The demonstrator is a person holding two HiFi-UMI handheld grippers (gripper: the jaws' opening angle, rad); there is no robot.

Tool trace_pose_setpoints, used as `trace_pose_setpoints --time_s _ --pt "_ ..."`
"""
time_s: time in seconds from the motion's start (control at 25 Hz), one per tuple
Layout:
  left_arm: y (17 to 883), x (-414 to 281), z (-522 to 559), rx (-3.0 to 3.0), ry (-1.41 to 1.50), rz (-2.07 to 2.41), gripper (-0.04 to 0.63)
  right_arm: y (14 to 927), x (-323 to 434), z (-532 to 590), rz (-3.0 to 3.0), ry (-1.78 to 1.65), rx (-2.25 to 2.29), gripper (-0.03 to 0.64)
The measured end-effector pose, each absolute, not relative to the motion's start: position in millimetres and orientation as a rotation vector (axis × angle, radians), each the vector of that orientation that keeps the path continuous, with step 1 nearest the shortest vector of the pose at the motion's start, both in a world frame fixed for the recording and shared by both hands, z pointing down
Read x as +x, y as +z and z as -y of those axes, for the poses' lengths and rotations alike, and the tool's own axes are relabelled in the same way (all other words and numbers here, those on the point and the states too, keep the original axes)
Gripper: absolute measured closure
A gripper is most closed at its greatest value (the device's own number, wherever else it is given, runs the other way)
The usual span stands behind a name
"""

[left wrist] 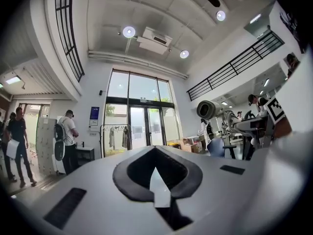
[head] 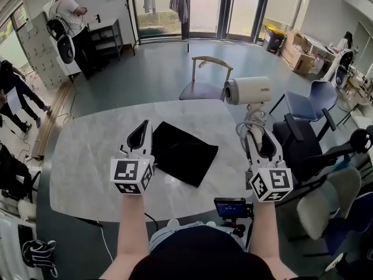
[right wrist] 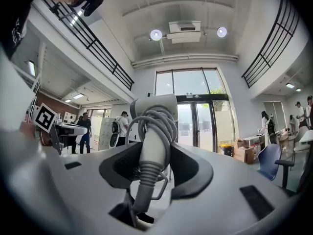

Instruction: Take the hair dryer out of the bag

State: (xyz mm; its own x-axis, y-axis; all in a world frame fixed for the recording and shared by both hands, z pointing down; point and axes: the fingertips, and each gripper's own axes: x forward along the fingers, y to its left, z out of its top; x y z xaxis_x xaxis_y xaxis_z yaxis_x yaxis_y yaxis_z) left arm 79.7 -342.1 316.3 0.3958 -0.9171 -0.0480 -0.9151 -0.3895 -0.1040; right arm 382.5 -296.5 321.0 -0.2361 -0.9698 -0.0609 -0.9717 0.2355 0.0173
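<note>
The white hair dryer [head: 247,90] stands up in the air at the table's right edge, its cord wound round the handle [right wrist: 154,131]. My right gripper [head: 257,137] is shut on that handle, and the right gripper view shows the jaws [right wrist: 151,153] on either side of it. The black bag [head: 183,152] lies flat and limp on the grey marble table [head: 87,156]. My left gripper [head: 141,130] hovers just left of the bag, shut with nothing between its tips [left wrist: 155,150]. The dryer's barrel [left wrist: 209,109] also shows at the right of the left gripper view.
A wooden chair [head: 204,77] stands at the table's far side. A blue chair [head: 312,104] and a black office chair [head: 309,147] crowd the right side. A small camera device [head: 232,207] sits at the near edge. People stand far left [head: 70,16].
</note>
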Motion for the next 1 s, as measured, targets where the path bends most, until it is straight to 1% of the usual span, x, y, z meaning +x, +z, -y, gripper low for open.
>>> trace_pose_setpoints --time_s 1.0 --pt "310.8 83.1 342.0 -2.516 -0.003 -1.669 0.583 319.4 384.6 295.4 -2.462 0.110 -1.932 0.427"
